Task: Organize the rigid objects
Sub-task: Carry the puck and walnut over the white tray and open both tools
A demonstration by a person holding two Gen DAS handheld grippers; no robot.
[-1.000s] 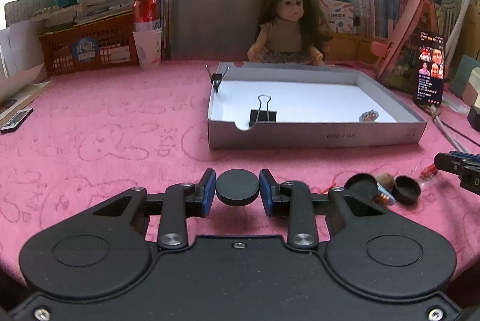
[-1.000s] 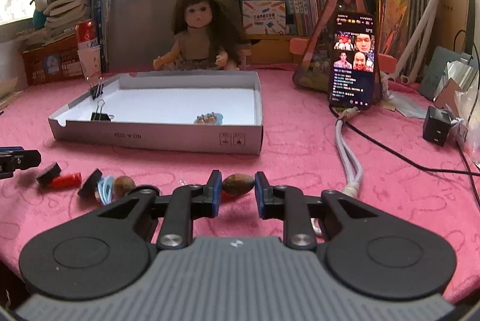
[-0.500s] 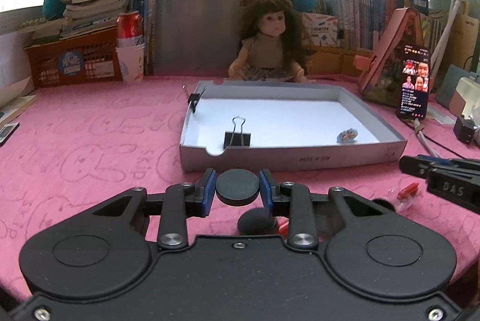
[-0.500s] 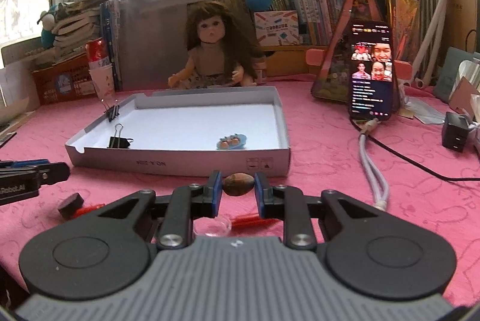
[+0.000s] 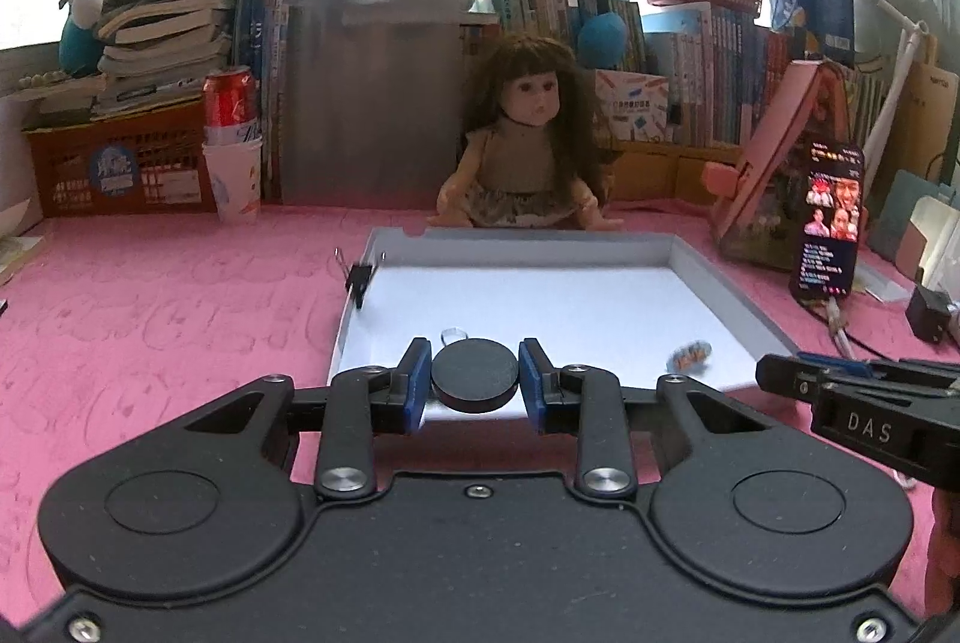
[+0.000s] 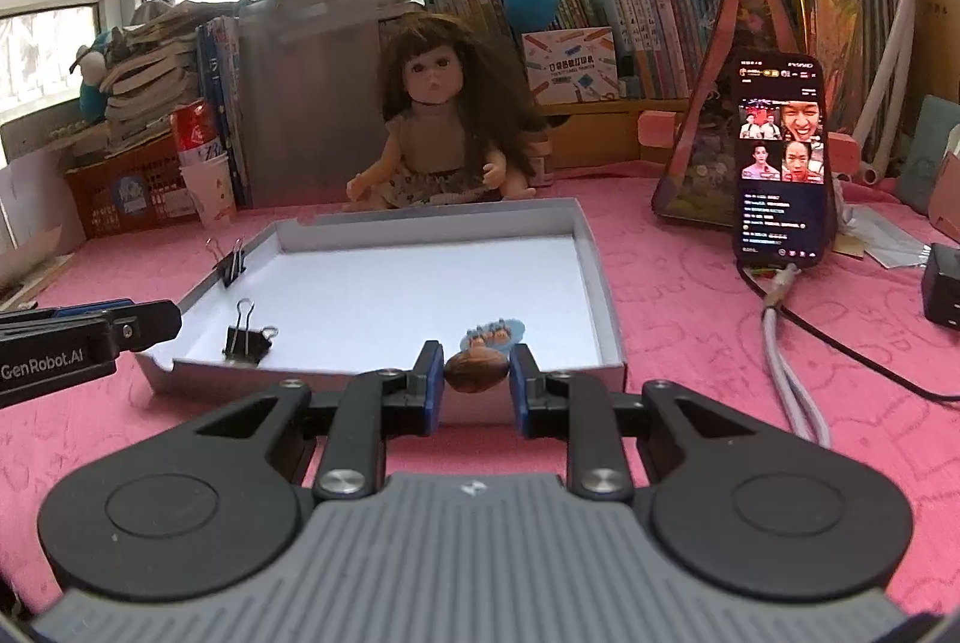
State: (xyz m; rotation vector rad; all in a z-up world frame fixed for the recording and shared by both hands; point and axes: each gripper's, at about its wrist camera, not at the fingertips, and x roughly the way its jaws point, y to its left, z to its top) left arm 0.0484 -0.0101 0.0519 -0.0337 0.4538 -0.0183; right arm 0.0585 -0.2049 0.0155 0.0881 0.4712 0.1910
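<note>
My left gripper (image 5: 475, 380) is shut on a round black cap (image 5: 475, 374), held just above the near wall of the shallow white box (image 5: 738, 301). My right gripper (image 6: 477, 376) is shut on a brown oval stone (image 6: 477, 370), over the front wall of the same box (image 6: 594, 271). Inside the box lie a black binder clip (image 6: 246, 337) and a small blue figurine piece (image 6: 493, 334). A second binder clip (image 6: 228, 265) grips the box's left wall. The other gripper's tip shows at each view's side.
A doll (image 6: 438, 132) sits behind the box. A phone (image 6: 780, 169) leans at the right with its cable (image 6: 786, 367) trailing over the pink cloth. A cola can in a cup (image 5: 231, 144), an orange crate, books and plush toys line the back.
Both grippers rose and advanced toward the box with their loads still held. The small items left on the cloth dropped out of sight below the gripper bodies.
</note>
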